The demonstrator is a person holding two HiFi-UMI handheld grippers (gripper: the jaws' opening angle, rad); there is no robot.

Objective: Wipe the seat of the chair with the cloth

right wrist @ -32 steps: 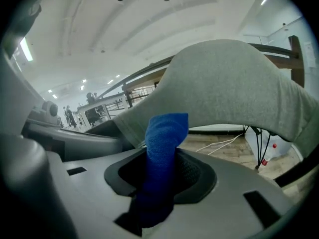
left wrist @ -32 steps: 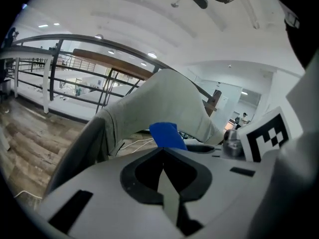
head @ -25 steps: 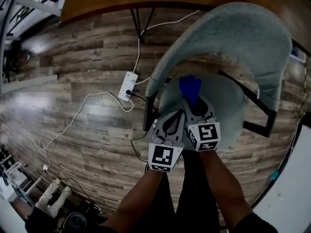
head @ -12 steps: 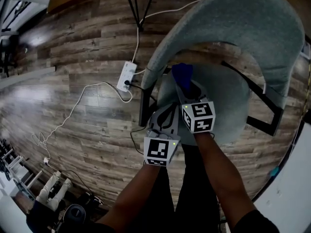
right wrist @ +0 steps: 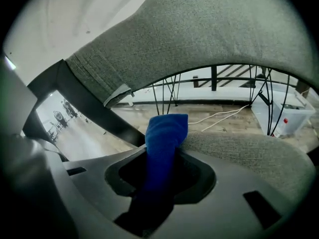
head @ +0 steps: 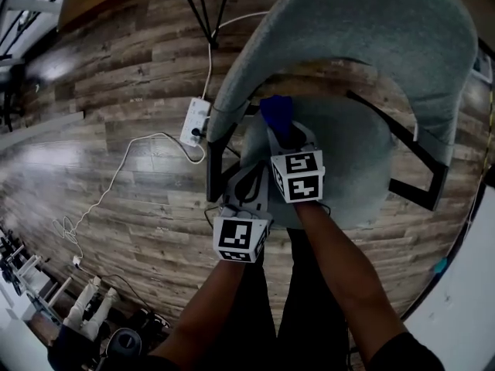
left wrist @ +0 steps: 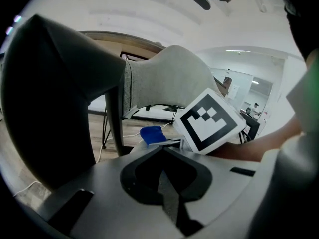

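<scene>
A grey upholstered chair has a round seat (head: 356,161) and a curved backrest (head: 363,45). My right gripper (head: 285,139) is shut on a blue cloth (head: 277,113), which lies at the seat's left rear edge. In the right gripper view the blue cloth (right wrist: 164,133) sticks out between the jaws onto the seat (right wrist: 239,151), under the backrest (right wrist: 199,34). My left gripper (head: 247,188) hovers just left of the seat's front, beside the right one. In the left gripper view its jaws (left wrist: 162,156) meet with nothing between them, and the cloth (left wrist: 152,134) shows ahead.
A white power strip (head: 193,122) with trailing white cables (head: 116,184) lies on the wood floor left of the chair. Black table legs (head: 203,10) stand behind it. The chair's black frame (head: 410,192) juts out at the right. A white box (right wrist: 281,113) sits beyond the chair.
The right gripper has carried the blue cloth leftward and toward the back across the seat. The left gripper has stayed close beside it.
</scene>
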